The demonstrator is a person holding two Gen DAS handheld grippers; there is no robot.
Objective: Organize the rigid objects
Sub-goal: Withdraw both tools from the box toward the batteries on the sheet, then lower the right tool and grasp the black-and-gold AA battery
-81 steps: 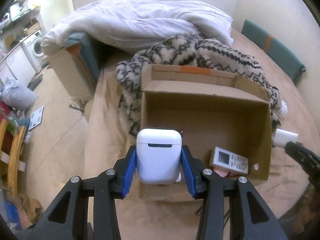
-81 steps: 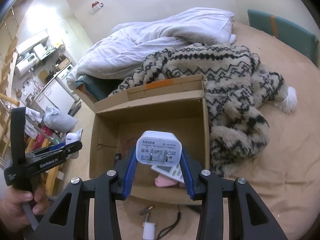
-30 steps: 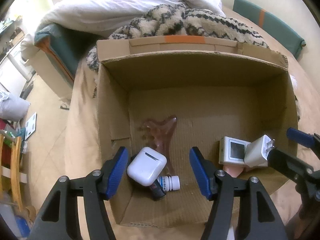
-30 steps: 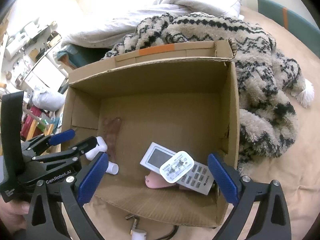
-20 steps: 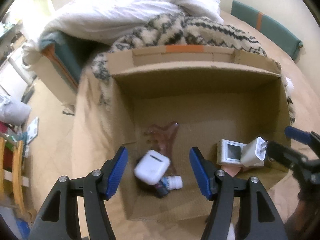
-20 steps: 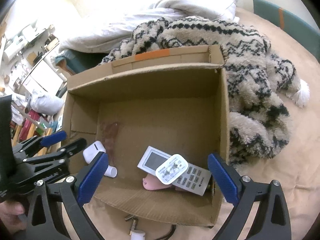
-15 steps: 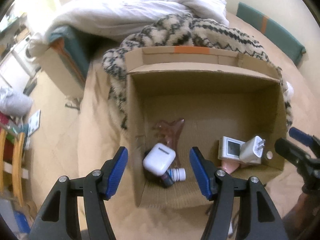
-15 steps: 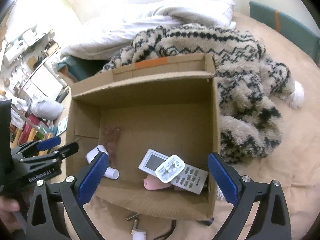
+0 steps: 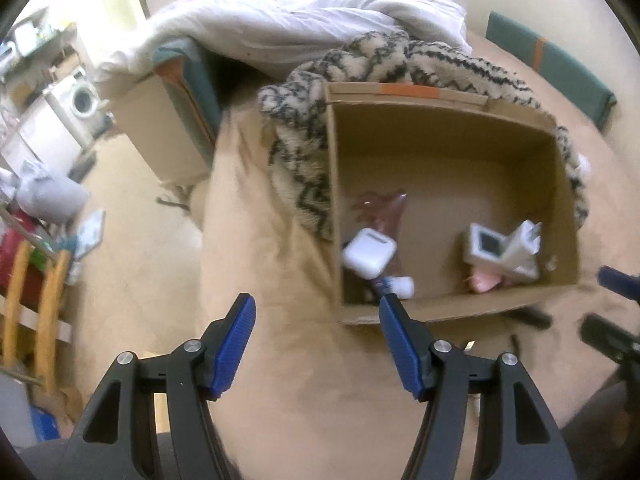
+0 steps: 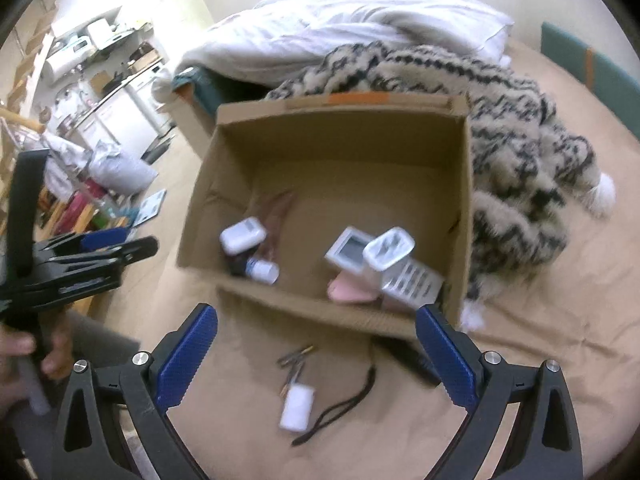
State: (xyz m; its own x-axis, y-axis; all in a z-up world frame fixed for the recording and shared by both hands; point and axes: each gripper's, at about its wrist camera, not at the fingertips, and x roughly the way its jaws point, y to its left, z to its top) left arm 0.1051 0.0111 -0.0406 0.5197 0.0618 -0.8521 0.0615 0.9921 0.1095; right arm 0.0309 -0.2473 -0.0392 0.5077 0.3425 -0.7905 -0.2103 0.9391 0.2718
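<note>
Comparing with a moment ago: both grippers drawn back from over the box, each load left inside.
Left gripper (image 9: 316, 336): blue-padded jaws spread, nothing between them; hanging over bare tan bedsheet (image 9: 260, 240), just outside the box's near-left corner.
White rounded earbud case (image 9: 369, 253): released, lying at the box's left side on a translucent pink flat piece (image 9: 380, 208), beside a small white-capped bottle (image 9: 396, 285).
Open brown cardboard box (image 10: 466, 184): standing on the sheet against a cream-and-black patterned fleece throw (image 10: 516, 152).
White square plug charger (image 10: 389, 254): dropped, leaning on a white remote control (image 10: 384, 268) at the box's right.
Right gripper (image 10: 316, 356): jaws spread wide, empty.
Still outside: small white rectangular gadget with black cord (image 10: 297, 407), on the sheet in front of the box; likely next pick.
</note>
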